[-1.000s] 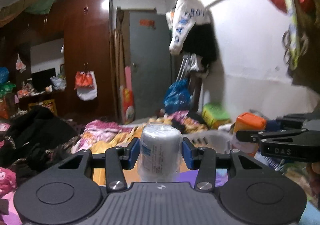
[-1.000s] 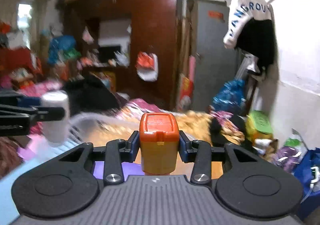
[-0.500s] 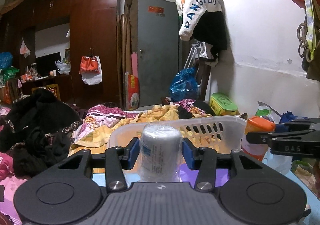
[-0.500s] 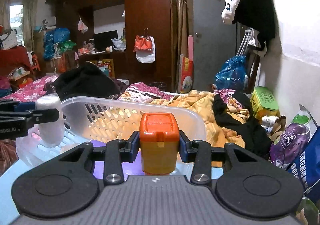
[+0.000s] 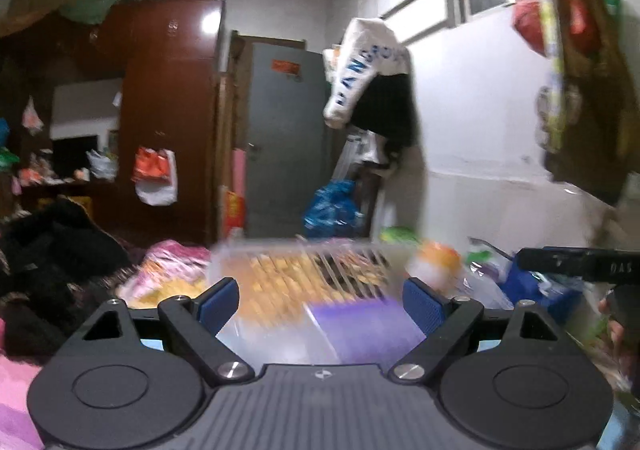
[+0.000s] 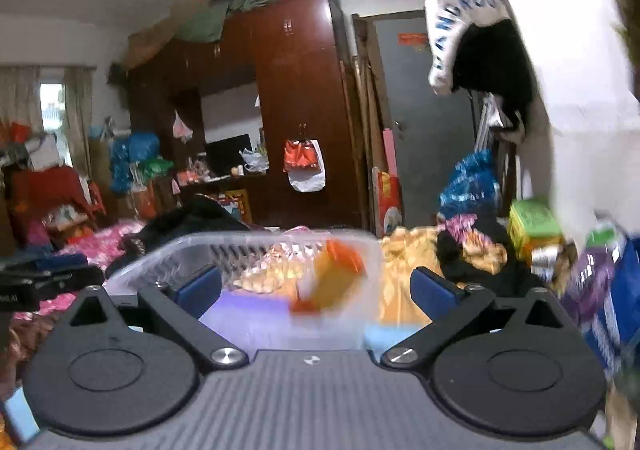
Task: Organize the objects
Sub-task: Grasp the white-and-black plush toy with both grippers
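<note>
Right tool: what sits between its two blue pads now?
In the right wrist view, the right tool stands open and grips nothing. Between its pads shows the blurred orange-capped bottle, tilted and loose, within the clear plastic basket.

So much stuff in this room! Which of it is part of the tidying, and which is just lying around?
Part of the job:
- clear plastic basket
- orange-capped bottle, blurred and tilted in front of the open right tool
- left tool, open, nothing between its jaws

Just lying about:
- black clothes
- blue bag
- green box
- wardrobe
</note>
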Demonstrator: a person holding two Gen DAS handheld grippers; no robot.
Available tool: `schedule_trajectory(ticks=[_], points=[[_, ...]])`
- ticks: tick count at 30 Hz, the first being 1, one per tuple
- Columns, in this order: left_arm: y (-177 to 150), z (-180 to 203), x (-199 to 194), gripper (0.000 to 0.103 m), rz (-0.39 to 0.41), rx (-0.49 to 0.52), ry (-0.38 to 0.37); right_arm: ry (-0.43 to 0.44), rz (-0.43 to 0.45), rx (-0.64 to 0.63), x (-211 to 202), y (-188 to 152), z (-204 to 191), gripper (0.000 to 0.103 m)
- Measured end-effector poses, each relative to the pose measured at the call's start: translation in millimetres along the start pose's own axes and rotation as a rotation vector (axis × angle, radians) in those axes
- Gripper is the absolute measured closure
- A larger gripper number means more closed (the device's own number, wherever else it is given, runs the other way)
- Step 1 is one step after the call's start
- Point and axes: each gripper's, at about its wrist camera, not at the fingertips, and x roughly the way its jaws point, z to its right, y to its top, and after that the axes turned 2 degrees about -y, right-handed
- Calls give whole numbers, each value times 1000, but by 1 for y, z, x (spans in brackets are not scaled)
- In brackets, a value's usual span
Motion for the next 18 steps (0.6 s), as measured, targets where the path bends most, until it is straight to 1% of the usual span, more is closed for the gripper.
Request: schedule_trajectory(ticks=[2,4,5,6,7,10,12,14,15,17,18], points=[[-30,6,-12,12,-14,-6,-26,-49,-16,20,-24,-33,11,0],[-55,14,-19,12,-29,-24,-65,-72,-29,66,-38,-61,21,0],[-66,19,-21,12,-32,-38,-90,-73,-49,90,-41,-71,23,0],[-72,24,-21,12,-35,-44,-110,-73,-71,93,-40,-76,23,0],[-77,32,-18,12,-49,-30,-136,-72,-89,75,-39,-82,22,0],[-83,63,-6,12,-76,50,-167,-79,-127,35,-26,-85,16,1],[-87,80,5,12,-93,78,-194,-58,-147,20,-15,-81,11,9],[-89,95,14,13,-110,106,-231,-61,-153,5,-10,-81,7,11],[-90,101,18,14,-115,120,-233,-67,-153,3,-9,-81,7,16],[-89,111,26,15,-123,143,-216,-71,-155,12,-7,-79,8,21],[-88,114,29,16,-127,155,-207,-71,-155,14,-10,-85,9,22]])
